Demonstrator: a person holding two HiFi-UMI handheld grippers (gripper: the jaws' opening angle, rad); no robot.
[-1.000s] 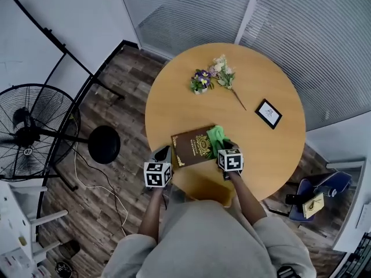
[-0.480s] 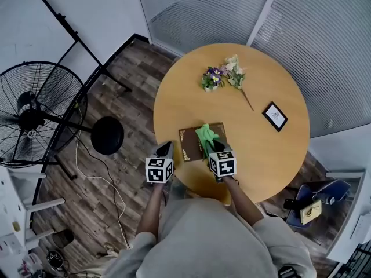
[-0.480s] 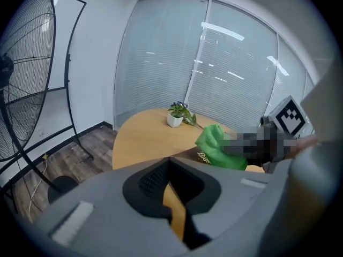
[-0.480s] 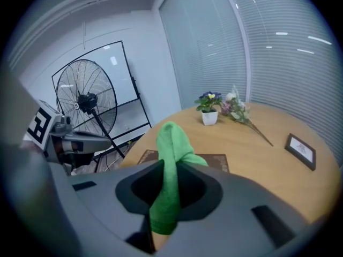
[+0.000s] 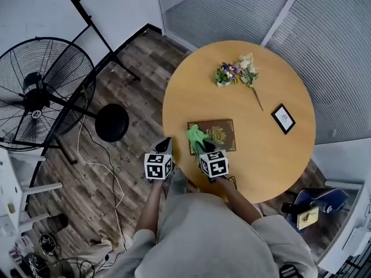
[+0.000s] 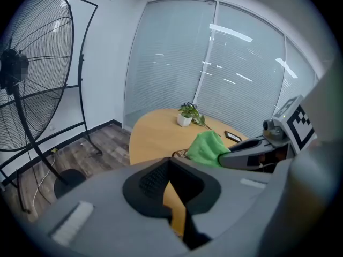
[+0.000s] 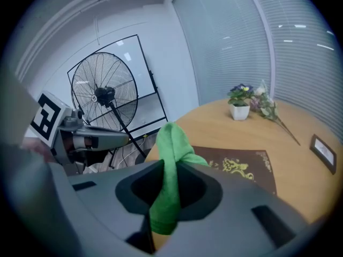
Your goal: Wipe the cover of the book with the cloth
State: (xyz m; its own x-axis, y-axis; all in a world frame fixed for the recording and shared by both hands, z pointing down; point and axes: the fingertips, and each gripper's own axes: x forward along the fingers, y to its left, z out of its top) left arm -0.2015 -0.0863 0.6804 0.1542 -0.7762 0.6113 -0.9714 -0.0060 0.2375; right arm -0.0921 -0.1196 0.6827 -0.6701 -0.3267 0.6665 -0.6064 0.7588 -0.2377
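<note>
**Cloth at the book's left end, left tool idle**

The right gripper is clamped on the green cloth. In its own view the fabric runs up between the two jaws and bunches above them.

From the head view we see the cloth over the left end of the brown book. We cannot tell whether it presses on the cover. The book lies flat on the round wooden table, close to the near rim, its gold ornament facing up.

The left gripper has its jaws drawn together with nothing between them. It sits at the table's near-left rim, just beside the right gripper and apart from the book.

Farther across the table we note a small pot of flowers and a little black frame. They are well apart from the book. A standing fan is on the floor to the left.
</note>
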